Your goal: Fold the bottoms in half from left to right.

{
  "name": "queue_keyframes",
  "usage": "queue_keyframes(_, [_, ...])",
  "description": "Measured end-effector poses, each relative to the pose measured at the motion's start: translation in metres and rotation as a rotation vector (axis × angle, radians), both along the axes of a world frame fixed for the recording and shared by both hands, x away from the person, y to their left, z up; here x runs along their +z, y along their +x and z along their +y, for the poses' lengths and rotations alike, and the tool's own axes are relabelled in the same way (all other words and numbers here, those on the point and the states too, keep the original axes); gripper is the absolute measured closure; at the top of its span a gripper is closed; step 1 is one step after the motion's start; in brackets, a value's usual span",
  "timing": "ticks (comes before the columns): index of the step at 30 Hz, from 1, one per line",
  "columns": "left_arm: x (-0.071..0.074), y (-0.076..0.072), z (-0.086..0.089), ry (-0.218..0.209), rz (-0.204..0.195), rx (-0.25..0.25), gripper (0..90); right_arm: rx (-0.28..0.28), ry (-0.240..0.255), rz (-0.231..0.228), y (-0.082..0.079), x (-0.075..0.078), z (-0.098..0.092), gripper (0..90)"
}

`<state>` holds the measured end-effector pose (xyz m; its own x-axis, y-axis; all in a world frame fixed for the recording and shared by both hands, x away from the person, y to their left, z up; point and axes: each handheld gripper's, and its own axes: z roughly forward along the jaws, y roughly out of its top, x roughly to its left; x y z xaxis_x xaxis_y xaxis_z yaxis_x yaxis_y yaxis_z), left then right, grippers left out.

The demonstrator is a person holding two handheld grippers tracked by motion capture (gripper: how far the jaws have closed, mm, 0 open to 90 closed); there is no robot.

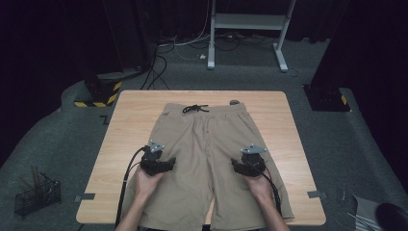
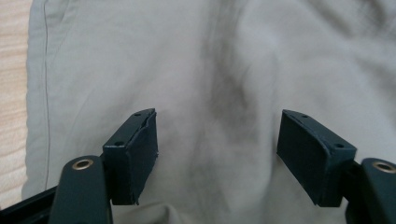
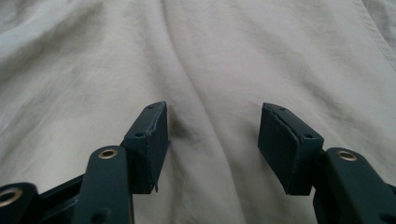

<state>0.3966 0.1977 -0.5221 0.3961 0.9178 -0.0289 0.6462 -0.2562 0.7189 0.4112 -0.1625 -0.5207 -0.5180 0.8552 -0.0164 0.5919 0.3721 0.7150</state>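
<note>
Shorts [image 1: 207, 144], tan and spread flat, lie face up in the middle of the wooden table [image 1: 293, 144], waistband at the far side and both legs running toward the person's edge. A black drawstring [image 1: 195, 109] is knotted at the centre of the waistband. The hems of the shorts reach the near edge of the table.

Over the shorts' left leg, the left claw [image 1: 161, 161] is held low in the person's left hand [image 1: 146, 180], near that leg's outer seam. In the left gripper view its two black pads [image 2: 133, 154] stand wide apart with only flat cloth between them, and nothing is pinched; the seam of the shorts and a strip of bare table show at that view's left edge.

Over the shorts' right leg, the right claw [image 1: 248, 166] sits in the right hand [image 1: 260, 185], about level with the left one. Its pads [image 3: 149, 142] are also well spread, straddling a soft ridge of fabric [image 3: 205, 135] without pressing on it.

Beyond the shorts' waistband a small grey object [image 1: 235, 102] rests on the table. Left of the shorts, on the carpet below the table, stands a black wire basket [image 1: 36, 195].
</note>
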Motion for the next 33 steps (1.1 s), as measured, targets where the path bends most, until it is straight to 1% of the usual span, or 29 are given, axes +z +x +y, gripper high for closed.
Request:
queue_keyframes(2, [-0.003, -0.004, 0.001, 0.004, -0.032, 0.005, 28.7, -0.004, 0.007, -0.007, -0.002, -0.001, -0.001, 42.3])
queue_keyframes(3, [-0.004, -0.007, 0.001, 0.006, -0.045, 0.003, 28.4, -0.007, 0.013, -0.019, -0.004, -0.002, -0.002, 42.2])
queue_keyframes(4, [-0.005, -0.009, 0.001, 0.011, -0.049, 0.002, 28.1, -0.004, 0.011, -0.024, -0.006, -0.003, -0.003, 41.7])
queue_keyframes(5, [-0.005, -0.010, 0.001, 0.014, -0.050, 0.001, 27.5, -0.008, 0.014, -0.020, -0.008, -0.003, -0.003, 41.5])
queue_keyframes(8, [-0.005, -0.017, 0.001, 0.013, -0.049, 0.004, 25.9, -0.013, 0.011, -0.021, -0.017, -0.003, -0.005, 41.4])
queue_keyframes(9, [-0.005, -0.017, 0.001, 0.013, -0.049, 0.004, 25.5, -0.013, 0.011, -0.021, -0.017, -0.003, -0.005, 41.4])
queue_keyframes(10, [-0.005, -0.020, 0.001, 0.014, -0.048, 0.004, 25.5, -0.015, 0.012, -0.022, -0.019, -0.003, -0.005, 41.4])
queue_keyframes(12, [-0.005, -0.029, 0.001, 0.010, -0.048, 0.007, 24.9, -0.022, 0.014, -0.022, -0.030, -0.003, -0.005, 41.4])
queue_keyframes(13, [-0.005, -0.039, 0.000, 0.010, -0.049, -0.002, 25.0, -0.026, 0.014, -0.016, -0.041, -0.002, -0.005, 41.4])
queue_keyframes(14, [-0.005, -0.039, 0.000, 0.010, -0.049, -0.002, 25.7, -0.026, 0.014, -0.016, -0.041, -0.002, -0.005, 41.4])
queue_keyframes(15, [-0.005, -0.044, -0.001, 0.002, -0.049, -0.012, 25.8, -0.023, 0.013, -0.017, -0.052, -0.002, -0.004, 41.5])
queue_keyframes(16, [-0.005, -0.051, -0.003, 0.007, -0.043, -0.032, 25.8, -0.020, 0.013, -0.018, -0.058, -0.002, -0.003, 41.5])
queue_keyframes(17, [-0.004, -0.054, -0.003, 0.007, -0.037, -0.043, 25.8, -0.013, 0.011, -0.018, -0.062, -0.002, -0.003, 41.5])
queue_keyframes(18, [-0.003, -0.054, -0.003, 0.008, -0.027, -0.050, 26.0, 0.001, 0.012, -0.013, -0.067, -0.002, -0.002, 41.5])
queue_keyframes(20, [0.001, -0.052, -0.002, -0.014, -0.012, -0.050, 27.2, 0.023, 0.006, -0.003, -0.070, -0.001, -0.001, 41.6])
queue_keyframes(21, [0.005, -0.050, 0.000, -0.023, -0.021, -0.047, 27.0, 0.030, 0.011, 0.003, -0.069, 0.001, -0.002, 41.8])
queue_keyframes(22, [0.009, -0.047, 0.001, -0.033, -0.031, -0.043, 26.9, 0.029, 0.016, -0.008, -0.067, 0.003, -0.002, 42.2])
queue_keyframes(24, [0.019, -0.039, 0.001, -0.062, -0.038, -0.035, 25.9, 0.023, 0.036, -0.035, -0.060, 0.013, -0.002, 41.9])
queue_keyframes(25, [0.023, -0.034, 0.001, -0.067, -0.043, -0.033, 25.9, 0.020, 0.050, -0.045, -0.056, 0.018, -0.001, 41.8])
queue_keyframes(27, [0.028, -0.023, 0.001, -0.056, -0.057, -0.023, 26.9, 0.022, 0.046, -0.081, -0.043, 0.028, 0.001, 41.8])
queue_keyframes(28, [0.029, -0.015, 0.001, -0.052, -0.053, -0.017, 27.6, 0.023, 0.043, -0.085, -0.034, 0.030, 0.003, 41.4])
queue_keyframes(30, [0.025, 0.000, 0.001, -0.052, -0.029, -0.002, 28.1, 0.017, 0.044, -0.073, -0.016, 0.029, 0.006, 42.0])
queue_keyframes(31, [0.023, 0.006, 0.001, -0.043, -0.025, 0.011, 28.3, 0.012, 0.035, -0.071, -0.006, 0.027, 0.007, 42.6])
queue_keyframes(32, [0.019, 0.010, 0.002, -0.039, -0.029, 0.021, 28.7, 0.010, 0.034, -0.062, 0.001, 0.024, 0.009, 42.7])
queue_keyframes(33, [0.017, 0.013, 0.003, -0.042, -0.027, 0.028, 29.7, 0.005, 0.028, -0.057, 0.006, 0.020, 0.010, 42.9])
